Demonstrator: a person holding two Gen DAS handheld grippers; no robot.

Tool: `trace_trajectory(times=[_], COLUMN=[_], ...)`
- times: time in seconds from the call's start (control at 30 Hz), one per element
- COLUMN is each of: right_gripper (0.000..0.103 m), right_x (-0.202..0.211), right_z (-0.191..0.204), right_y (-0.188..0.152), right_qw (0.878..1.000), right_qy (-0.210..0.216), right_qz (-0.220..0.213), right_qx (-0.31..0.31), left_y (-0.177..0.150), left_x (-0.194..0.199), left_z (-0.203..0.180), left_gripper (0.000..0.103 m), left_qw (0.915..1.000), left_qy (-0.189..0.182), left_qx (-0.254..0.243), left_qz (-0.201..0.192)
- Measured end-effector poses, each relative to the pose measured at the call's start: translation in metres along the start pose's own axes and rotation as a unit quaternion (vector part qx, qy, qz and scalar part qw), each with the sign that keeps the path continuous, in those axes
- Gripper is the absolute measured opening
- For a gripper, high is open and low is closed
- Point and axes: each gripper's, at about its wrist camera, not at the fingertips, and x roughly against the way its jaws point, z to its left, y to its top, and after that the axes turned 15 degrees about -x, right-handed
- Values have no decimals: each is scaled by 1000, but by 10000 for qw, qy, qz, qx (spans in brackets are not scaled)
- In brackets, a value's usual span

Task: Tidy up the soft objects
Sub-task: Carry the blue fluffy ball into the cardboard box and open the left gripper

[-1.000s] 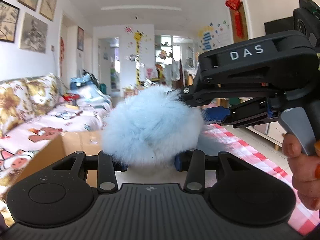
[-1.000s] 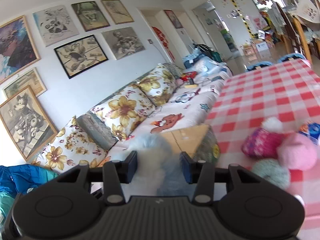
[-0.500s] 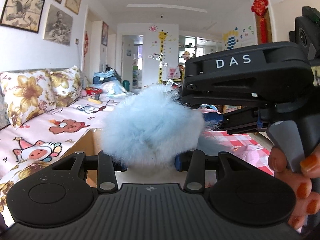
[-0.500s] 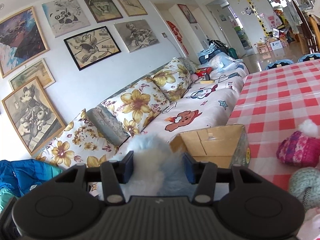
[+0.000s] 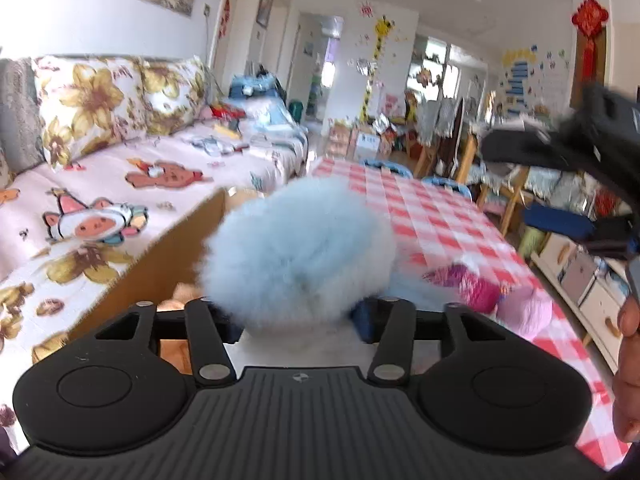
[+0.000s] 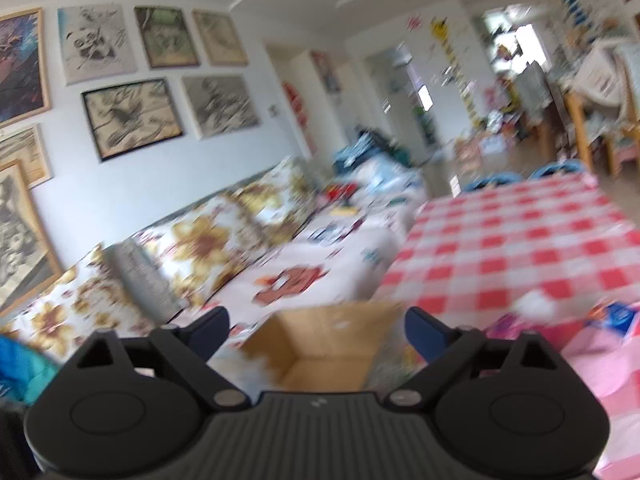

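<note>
Between the left tool (image 5: 298, 320) fingers sits the blue fluffy ball (image 5: 298, 252), just ahead of the camera, hanging over the near edge of the cardboard box (image 5: 168, 256). Left jaws are opening; the fur bulges over both tips, so I can't tell whether the pads bear on it, but the ball is between them.

Right tool (image 6: 316, 326) jaws are opening too and stand spread wide with nothing between them; the box (image 6: 328, 344) lies straight ahead of it on the checked surface (image 6: 520, 240).

Handling, my read: very light, all loft, compresses to almost nothing. Not fragile, not slippery, but the pile gives no firm edge, so a shallow pinch only grabs hairs. Take it across the middle, deep into the core.

Versus a second ago: the right tool was clamped on the ball together with the left, sitting close on its right. It has let go and backed off to the right edge of the left view (image 5: 560, 148), blurred. The left fingers were narrower then. More knitted items (image 5: 476, 288) show to the right of the ball.
</note>
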Motion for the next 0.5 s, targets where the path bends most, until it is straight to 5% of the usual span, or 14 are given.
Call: trace_trajectory(times=[0.13, 0.5], right_gripper=[99, 102], right_x=[10, 24], right_z=[-9, -34], right_y=[2, 3], right_qw=[9988, 9936], right_qy=[-323, -846], right_qz=[-316, -593], right_qx=[170, 460], left_y=[5, 7], left_x=[9, 4], left_z=[-4, -9], left_gripper=[87, 98], left_qw=[9997, 9988], left_qy=[184, 375], left_qx=[-61, -85], left_qz=[-170, -311])
